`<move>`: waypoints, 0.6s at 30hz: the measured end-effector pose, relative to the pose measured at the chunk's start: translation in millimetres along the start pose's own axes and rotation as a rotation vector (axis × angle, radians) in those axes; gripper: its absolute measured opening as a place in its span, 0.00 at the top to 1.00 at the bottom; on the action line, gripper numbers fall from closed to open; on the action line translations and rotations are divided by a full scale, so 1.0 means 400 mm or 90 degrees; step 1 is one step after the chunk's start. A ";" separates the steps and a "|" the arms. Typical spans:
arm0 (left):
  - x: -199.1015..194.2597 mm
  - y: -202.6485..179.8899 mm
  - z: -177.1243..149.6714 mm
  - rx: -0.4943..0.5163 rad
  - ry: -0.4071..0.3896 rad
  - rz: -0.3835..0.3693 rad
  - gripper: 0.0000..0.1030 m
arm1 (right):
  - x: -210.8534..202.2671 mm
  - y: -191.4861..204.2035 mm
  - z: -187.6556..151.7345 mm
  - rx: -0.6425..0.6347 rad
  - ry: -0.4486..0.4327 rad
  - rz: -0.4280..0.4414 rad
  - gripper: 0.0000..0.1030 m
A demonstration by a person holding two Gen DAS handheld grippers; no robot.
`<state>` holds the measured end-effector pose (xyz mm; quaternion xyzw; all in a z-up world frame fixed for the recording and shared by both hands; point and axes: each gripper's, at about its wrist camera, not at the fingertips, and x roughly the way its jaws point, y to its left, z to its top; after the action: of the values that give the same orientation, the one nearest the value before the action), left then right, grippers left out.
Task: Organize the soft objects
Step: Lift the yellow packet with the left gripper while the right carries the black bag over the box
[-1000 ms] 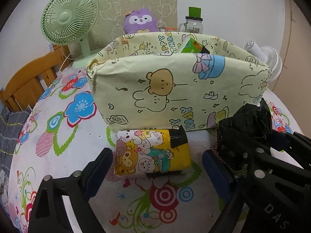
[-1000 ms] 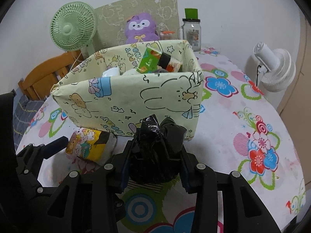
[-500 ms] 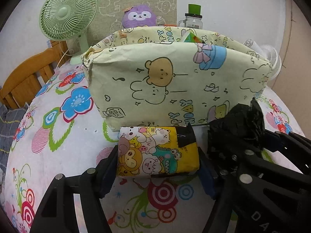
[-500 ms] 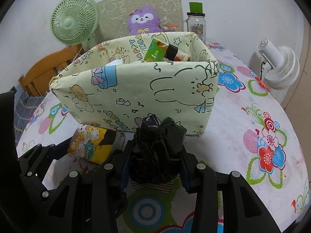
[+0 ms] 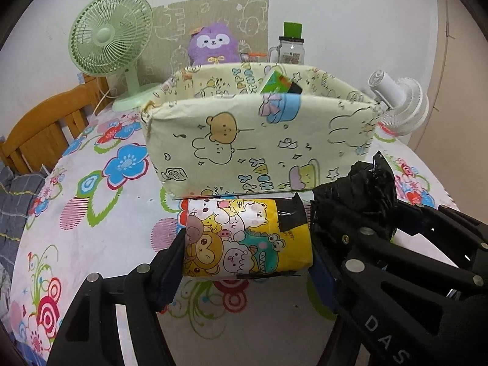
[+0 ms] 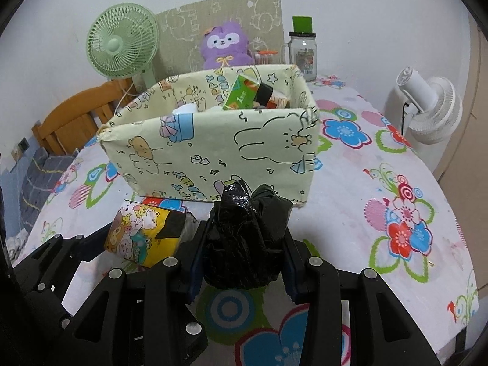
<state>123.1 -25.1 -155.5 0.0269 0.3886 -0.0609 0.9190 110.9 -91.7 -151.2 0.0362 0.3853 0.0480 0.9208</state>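
Grippers meet over a round table covered in a white cloth printed with bright flowers (image 6: 405, 158). The left gripper (image 5: 247, 262) clamps a soft yellow packet printed with cartoon animals (image 5: 247, 238), its dark blue pads pressed against both short ends and the packet lying crosswise between them, just in front of the box. Its jaws have just been closing onto that packet. Beside it, the right gripper (image 6: 242, 262) is clenched on a crumpled black plastic bag bundle (image 6: 244, 241), which bulges up above the pads on either side. The two held things sit side by side, almost touching, the packet on the left and the black bundle on the right.

Directly behind them stands an open pale-yellow box wrapped in paper with cartoon bears and rabbits (image 5: 259, 143). Inside it, a green tissue packet (image 6: 241, 93) leans against the far right corner, with a white item (image 6: 184, 109) near the left. Behind the box are a mint-green desk fan (image 5: 109, 35), a purple plush toy (image 5: 213, 44) and a glass jar with a green lid (image 6: 302, 52). A white fan (image 6: 427, 113) stands at the right edge, and a wooden chair (image 5: 45, 128) at the left.
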 end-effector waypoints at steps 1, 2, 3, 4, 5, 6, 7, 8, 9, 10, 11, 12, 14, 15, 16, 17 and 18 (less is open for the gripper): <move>-0.007 -0.001 -0.001 0.000 -0.003 0.001 0.28 | -0.008 0.001 -0.001 0.000 -0.004 0.001 0.57; -0.017 -0.003 -0.002 0.000 -0.008 0.001 0.28 | -0.017 0.002 -0.002 -0.001 -0.008 0.001 0.57; -0.025 -0.004 -0.002 0.000 -0.012 0.002 0.28 | -0.028 0.002 -0.002 -0.002 -0.014 0.001 0.57; -0.032 -0.005 -0.002 -0.001 -0.016 0.003 0.28 | -0.036 0.004 -0.003 -0.003 -0.018 0.000 0.57; -0.041 -0.007 -0.004 0.000 -0.020 0.003 0.28 | -0.049 0.005 -0.004 -0.005 -0.024 -0.001 0.57; -0.052 -0.009 -0.005 0.000 -0.025 0.005 0.28 | -0.057 0.006 -0.004 -0.006 -0.027 -0.002 0.57; -0.058 -0.009 -0.005 0.000 -0.028 0.005 0.28 | -0.065 0.007 -0.006 -0.007 -0.031 -0.002 0.57; -0.067 -0.010 -0.007 0.000 -0.031 0.006 0.28 | -0.073 0.008 -0.006 -0.008 -0.034 -0.002 0.57; -0.078 -0.012 -0.008 0.000 -0.036 0.006 0.28 | -0.084 0.008 -0.007 -0.009 -0.038 -0.002 0.57; -0.085 -0.015 -0.009 0.000 -0.039 0.007 0.28 | -0.092 0.010 -0.007 -0.009 -0.041 -0.002 0.57; -0.093 -0.018 -0.008 0.000 -0.042 0.008 0.28 | -0.102 0.011 -0.008 -0.010 -0.045 -0.003 0.57; -0.101 -0.019 -0.008 -0.001 -0.045 0.008 0.28 | -0.110 0.011 -0.008 -0.010 -0.048 -0.004 0.57; -0.121 -0.024 -0.007 -0.003 -0.052 0.008 0.28 | -0.127 0.011 -0.006 -0.011 -0.054 -0.005 0.56; -0.129 -0.025 -0.007 -0.004 -0.055 0.008 0.28 | -0.141 0.012 -0.004 -0.012 -0.061 -0.005 0.56; -0.140 -0.026 -0.005 -0.005 -0.060 0.008 0.28 | -0.153 0.013 -0.003 -0.013 -0.066 -0.005 0.56; -0.151 -0.029 -0.004 -0.006 -0.065 0.008 0.28 | -0.162 0.016 -0.002 -0.013 -0.071 -0.004 0.56; -0.164 -0.031 -0.001 -0.006 -0.072 0.009 0.28 | -0.178 0.018 0.000 -0.015 -0.079 -0.003 0.56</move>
<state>75.6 -31.3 -108.7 0.0219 0.3359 -0.0544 0.9401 60.9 -92.7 -100.2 0.0275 0.3272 0.0479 0.9433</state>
